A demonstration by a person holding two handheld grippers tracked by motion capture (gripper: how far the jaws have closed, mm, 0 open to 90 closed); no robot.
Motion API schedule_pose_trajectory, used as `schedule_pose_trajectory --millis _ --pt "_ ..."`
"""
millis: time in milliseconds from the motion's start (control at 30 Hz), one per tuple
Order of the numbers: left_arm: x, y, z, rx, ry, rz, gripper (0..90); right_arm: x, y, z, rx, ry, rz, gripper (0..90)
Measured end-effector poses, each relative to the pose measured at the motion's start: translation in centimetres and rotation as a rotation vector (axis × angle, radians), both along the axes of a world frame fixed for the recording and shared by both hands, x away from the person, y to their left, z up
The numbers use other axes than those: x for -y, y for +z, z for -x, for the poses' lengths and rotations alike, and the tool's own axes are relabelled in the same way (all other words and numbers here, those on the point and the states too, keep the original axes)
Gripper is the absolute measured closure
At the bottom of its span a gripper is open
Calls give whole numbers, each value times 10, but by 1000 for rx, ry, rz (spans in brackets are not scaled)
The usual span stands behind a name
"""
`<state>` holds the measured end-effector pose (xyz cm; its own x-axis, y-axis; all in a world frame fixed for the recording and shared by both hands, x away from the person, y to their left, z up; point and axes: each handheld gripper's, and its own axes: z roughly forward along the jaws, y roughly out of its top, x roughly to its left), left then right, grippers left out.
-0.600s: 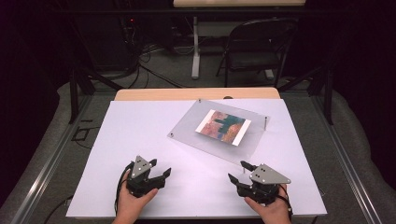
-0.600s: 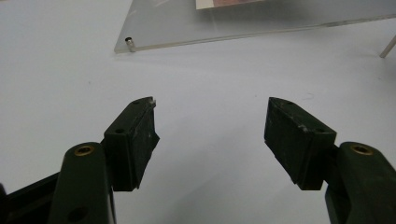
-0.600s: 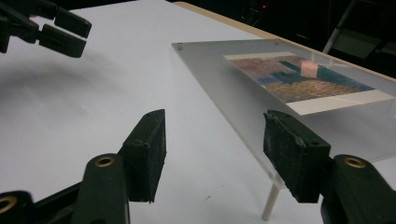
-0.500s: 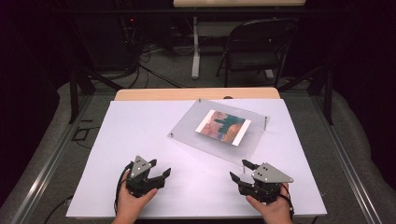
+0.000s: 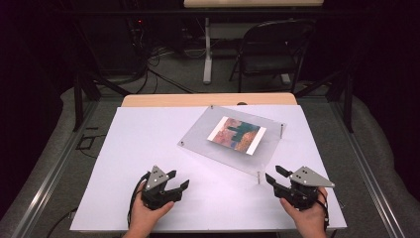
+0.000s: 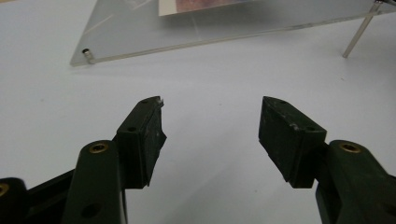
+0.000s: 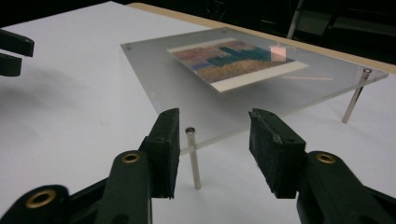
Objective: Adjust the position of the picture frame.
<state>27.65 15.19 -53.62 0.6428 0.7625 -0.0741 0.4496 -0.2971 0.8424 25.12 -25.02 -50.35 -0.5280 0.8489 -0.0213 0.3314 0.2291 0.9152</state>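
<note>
A clear acrylic plate (image 5: 198,138) stands on short metal legs on the white tabletop (image 5: 143,134), tilted in plan, with a colourful picture card (image 5: 236,134) on it. My left gripper (image 5: 179,178) is at the front left, held in a hand, its jaws open and nothing between them (image 6: 211,102). My right gripper (image 5: 273,173) is at the front right, open, pointing at the plate's nearest corner. That corner's metal leg (image 7: 193,158) stands just beyond the gap of my right gripper (image 7: 215,116), untouched. The plate's front edge (image 6: 187,32) lies well ahead of the left jaws.
A wooden table edge (image 5: 208,99) runs behind the white top. Beyond it on the floor stand a folding chair (image 5: 270,54) and a table leg with cables (image 5: 208,54). Metal rails flank the table on both sides.
My right gripper has shifted a little to the right along the front of the table. The left gripper and the plate have stayed where they were.
</note>
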Motion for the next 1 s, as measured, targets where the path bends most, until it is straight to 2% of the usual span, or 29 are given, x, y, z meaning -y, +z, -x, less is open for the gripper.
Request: schedule_pose_trajectory --millis 167,267,300,333,433,500,633,800,1000 --pt "22 -3 -6 -54 -42 33 427 5 -7 -1 -48 -2 -1 573" --pt "36 -5 -8 -50 -76 30 457 6 -9 -1 -63 -10 1 582" --pt "46 -4 -9 -59 -98 42 482 7 -11 -1 -81 -7 1 598" --pt "46 -4 -9 -59 -98 42 501 7 -11 -1 -81 -7 1 598" --pt "61 -3 -11 -71 -133 58 524 6 -16 -3 -111 21 6 636" --pt "68 -2 -11 -73 -139 65 533 3 -20 -5 -141 39 20 666" --pt "69 -1 -12 -69 -142 71 537 -6 -31 -16 -180 62 61 690" --pt "59 -1 -13 -80 -117 89 540 -14 -40 -28 -210 76 74 706" --pt "49 1 -11 -72 -95 94 556 -12 -47 -37 -251 80 37 772"
